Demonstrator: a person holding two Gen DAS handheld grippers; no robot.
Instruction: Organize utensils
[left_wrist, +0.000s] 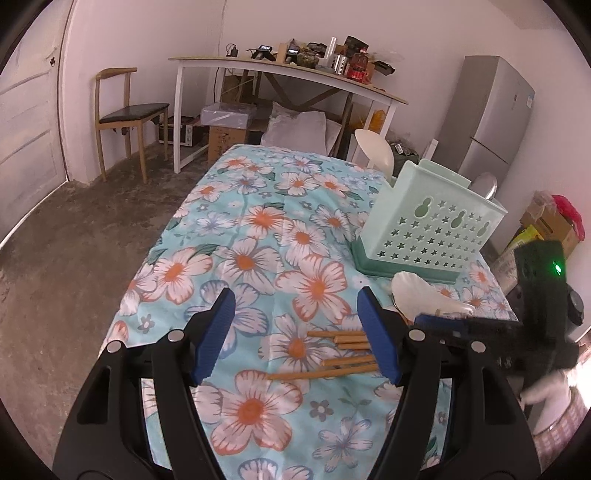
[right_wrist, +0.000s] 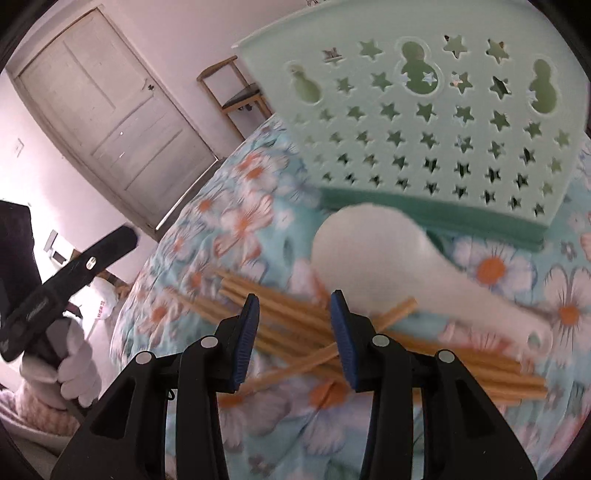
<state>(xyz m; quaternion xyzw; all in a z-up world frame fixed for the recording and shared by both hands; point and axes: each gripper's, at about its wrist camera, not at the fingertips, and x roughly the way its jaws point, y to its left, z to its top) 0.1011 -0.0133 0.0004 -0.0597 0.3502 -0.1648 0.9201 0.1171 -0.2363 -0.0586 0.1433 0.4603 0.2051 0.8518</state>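
Here, star-pierced plastic caddy (right_wrist: 436, 122), bamboo chopsticks (right_wrist: 295, 325)

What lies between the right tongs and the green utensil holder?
In the right wrist view, chopsticks and a white rice paddle lie between the right tongs and the holder.

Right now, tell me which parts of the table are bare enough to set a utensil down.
The tablecloth is free left of the green utensil holder, from the far edge down to the chopsticks. It is crowded between the holder's base and the chopsticks, where the white rice paddle lies under the right gripper.
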